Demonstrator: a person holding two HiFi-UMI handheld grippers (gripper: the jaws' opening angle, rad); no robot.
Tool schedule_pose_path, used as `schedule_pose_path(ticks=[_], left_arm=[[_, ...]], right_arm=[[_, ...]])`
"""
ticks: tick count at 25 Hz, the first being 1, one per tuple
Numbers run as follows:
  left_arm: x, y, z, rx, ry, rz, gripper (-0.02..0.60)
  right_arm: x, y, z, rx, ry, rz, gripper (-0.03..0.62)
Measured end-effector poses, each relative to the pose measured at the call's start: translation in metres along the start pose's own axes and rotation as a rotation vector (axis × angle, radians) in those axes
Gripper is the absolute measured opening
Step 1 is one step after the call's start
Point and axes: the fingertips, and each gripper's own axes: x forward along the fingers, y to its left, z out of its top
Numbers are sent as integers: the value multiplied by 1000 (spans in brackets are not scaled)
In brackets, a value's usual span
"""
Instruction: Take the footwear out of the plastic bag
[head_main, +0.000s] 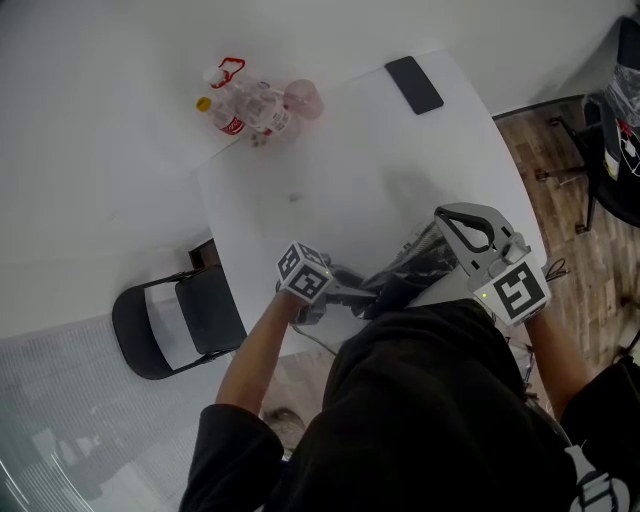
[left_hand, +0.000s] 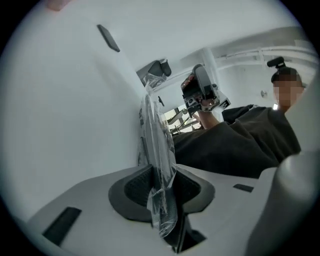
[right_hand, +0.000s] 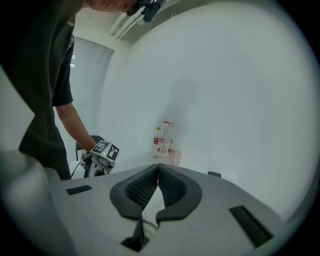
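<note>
A clear plastic bag (head_main: 412, 260) with dark footwear showing through the film lies at the near edge of the white table (head_main: 340, 170). It stretches between my two grippers. My left gripper (head_main: 362, 295) is shut on the bag's left end; in the left gripper view the crumpled film (left_hand: 159, 150) is pinched between the pads (left_hand: 137, 187) and runs taut up toward the right gripper (left_hand: 156, 70). My right gripper (head_main: 442, 220) holds the other end, its jaws (right_hand: 157, 172) pressed together with a bit of film (right_hand: 146, 232) below them.
Water bottles (head_main: 245, 112) and a pink cup (head_main: 303, 98) stand at the table's far left corner. A black phone (head_main: 414, 84) lies at the far right corner. A black folding chair (head_main: 175, 325) stands left of the table, dark furniture (head_main: 612, 150) on the wood floor at right.
</note>
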Motion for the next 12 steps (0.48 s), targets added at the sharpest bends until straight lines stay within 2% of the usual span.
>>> schedule_pose_path(ticks=[4,6,9,12], left_arm=[[-25,-3,15,147,-13,108,115],[-42,-5,25,232,-29,170,115],[-67,-11,43,346,-71,245,115],[-90,-25,57,430,-118,290,115]], right_arm=[[-16,-32,-2,10,12,-36,18],[-22,-48,0,35,7,-27,18],[-30,-62,6,8,31,33,20],[-37,-59,17,-60,60,137,20]])
